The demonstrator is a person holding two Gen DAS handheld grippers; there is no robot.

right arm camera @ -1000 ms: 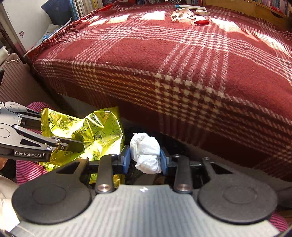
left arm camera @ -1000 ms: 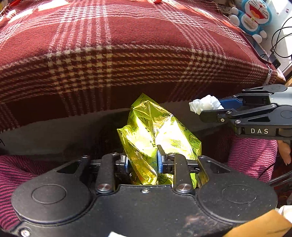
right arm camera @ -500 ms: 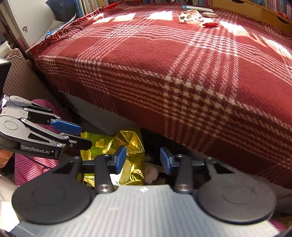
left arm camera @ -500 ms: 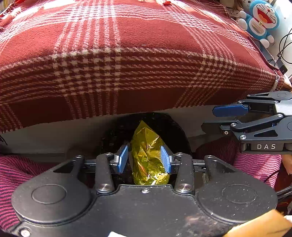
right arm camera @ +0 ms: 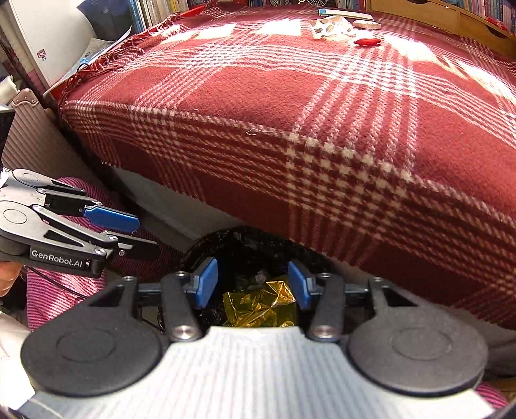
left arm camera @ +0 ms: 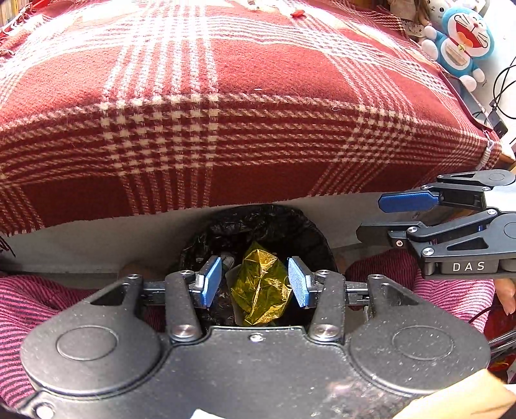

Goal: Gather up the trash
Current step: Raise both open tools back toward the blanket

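A crumpled gold foil wrapper (left arm camera: 261,287) lies inside a bin lined with a black bag (left arm camera: 258,222), tucked at the foot of the bed. My left gripper (left arm camera: 254,282) hovers above the bin with its jaws opening; its blue pads stand apart from the wrapper below. My right gripper (right arm camera: 253,283) hangs over the same bin (right arm camera: 225,240), its jaws opening too and holding nothing. The wrapper (right arm camera: 261,304) shows below it. Each gripper appears in the other's view: the right (left arm camera: 371,216), the left (right arm camera: 146,235). I see no white tissue wad.
A bed under a red plaid blanket (right arm camera: 322,112) fills the space ahead. At its far end lie a crumpled patterned paper (right arm camera: 332,25) and a small red item (right arm camera: 366,42). A blue plush toy (left arm camera: 461,42), a ribbed suitcase (right arm camera: 29,135) and pink striped fabric (left arm camera: 48,306) flank the bin.
Both grippers opened. The gold wrapper dropped from the left gripper into the bin, and the white tissue wad left the right gripper and went out of sight.
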